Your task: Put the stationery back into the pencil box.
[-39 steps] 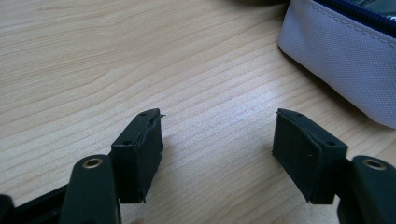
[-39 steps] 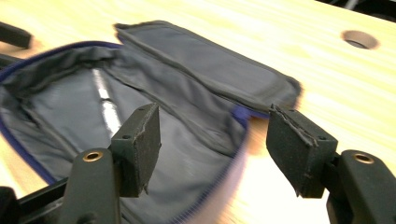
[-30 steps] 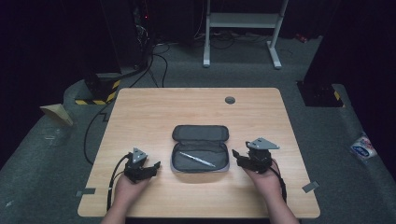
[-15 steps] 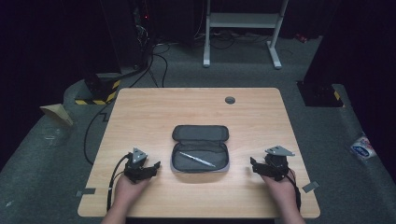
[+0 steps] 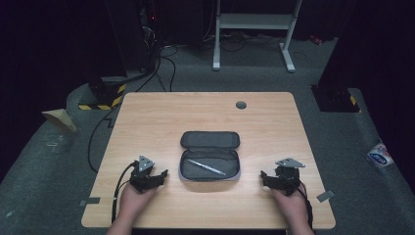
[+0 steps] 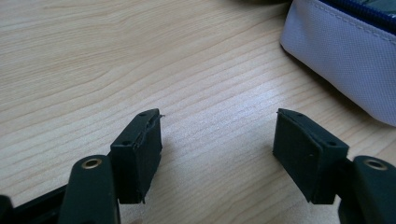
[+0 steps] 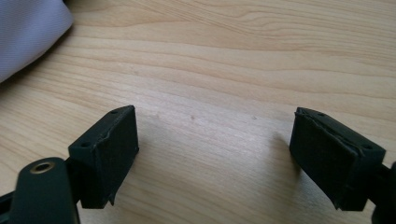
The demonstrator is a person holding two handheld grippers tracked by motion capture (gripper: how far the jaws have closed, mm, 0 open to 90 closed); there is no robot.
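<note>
An open dark grey pencil case point(image 5: 210, 140) lies in the middle of the wooden table point(image 5: 161, 117), with a silver pen point(image 5: 206, 167) inside it. My left gripper point(image 5: 163, 174) rests on the table just left of the case, open, with bare wood between its pads point(image 6: 140, 154); the case's pale fabric side point(image 6: 345, 60) lies ahead to the right. My right gripper point(image 5: 265, 176) sits low on the table, a hand's width right of the case. Its jaws have just been opening and stand wide, with nothing between them point(image 7: 215, 140). A corner of the case point(image 7: 28, 32) shows at the upper left.
A round cable hole point(image 5: 241, 105) sits near the table's far edge. Black cables trail from both grippers toward the front edge. On the floor are a white frame point(image 5: 254, 29) behind the table and a wrapper point(image 5: 380, 156) at the right.
My right gripper has moved away from the case's right edge, out to the right and down to the table. The left gripper, the case and the pen have stayed put.
</note>
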